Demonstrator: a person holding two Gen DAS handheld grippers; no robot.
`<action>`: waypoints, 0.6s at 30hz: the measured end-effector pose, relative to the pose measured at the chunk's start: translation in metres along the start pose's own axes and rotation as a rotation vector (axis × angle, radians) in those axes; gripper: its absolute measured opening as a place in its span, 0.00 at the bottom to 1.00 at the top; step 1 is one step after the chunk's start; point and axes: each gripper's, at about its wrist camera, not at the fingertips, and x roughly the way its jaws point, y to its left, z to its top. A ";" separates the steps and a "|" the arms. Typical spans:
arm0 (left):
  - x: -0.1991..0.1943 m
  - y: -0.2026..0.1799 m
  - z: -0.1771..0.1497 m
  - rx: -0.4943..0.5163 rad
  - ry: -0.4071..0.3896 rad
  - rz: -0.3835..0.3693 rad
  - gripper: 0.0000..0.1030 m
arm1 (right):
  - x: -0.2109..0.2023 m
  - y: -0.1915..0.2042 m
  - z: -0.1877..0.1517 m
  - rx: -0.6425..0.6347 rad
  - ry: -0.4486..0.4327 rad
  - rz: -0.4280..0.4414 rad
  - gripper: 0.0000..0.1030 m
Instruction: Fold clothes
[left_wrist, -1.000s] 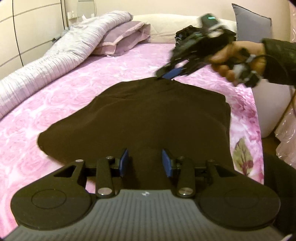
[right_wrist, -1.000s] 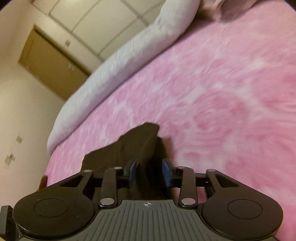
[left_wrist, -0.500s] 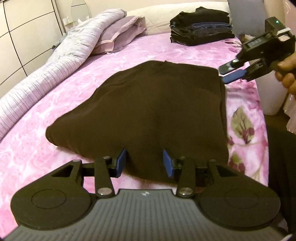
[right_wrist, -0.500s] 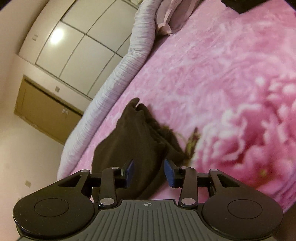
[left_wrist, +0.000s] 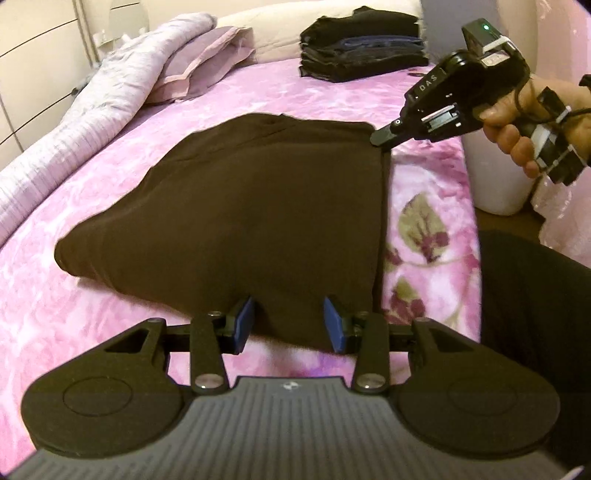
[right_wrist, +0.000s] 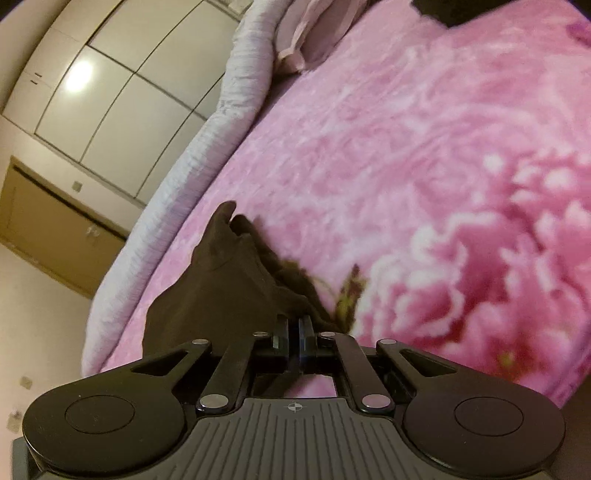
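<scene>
A dark brown garment (left_wrist: 240, 203) lies flat on the pink flowered bedspread (left_wrist: 332, 96). My left gripper (left_wrist: 289, 325) stands open at the garment's near edge, and a bulge of cloth sits between its blue pads (left_wrist: 243, 325) without being pinched. A hand (left_wrist: 517, 122) holds my right gripper (left_wrist: 382, 138) at the garment's far right corner. In the right wrist view that gripper (right_wrist: 294, 332) is shut, with the brown garment (right_wrist: 221, 295) caught at its tips.
A stack of folded dark clothes (left_wrist: 362, 44) sits at the head of the bed beside a mauve pillow (left_wrist: 199, 62). A rolled grey duvet (left_wrist: 92, 122) runs along the left side. The bed's right edge borders a white object (left_wrist: 495, 184) and the person's dark clothing (left_wrist: 535, 295).
The right gripper swung from the garment's far middle to its far right corner and closed on the cloth. The left gripper slid slightly along the near edge, still open.
</scene>
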 end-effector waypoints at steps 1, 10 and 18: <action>-0.007 0.001 -0.002 0.012 -0.009 0.005 0.36 | -0.006 0.010 -0.002 -0.051 -0.013 -0.044 0.03; -0.025 0.042 -0.027 0.221 0.030 0.203 0.43 | -0.029 0.140 -0.116 -0.870 0.086 -0.039 0.32; -0.008 0.055 -0.032 0.589 0.014 0.287 0.61 | 0.046 0.194 -0.206 -1.360 0.147 -0.130 0.40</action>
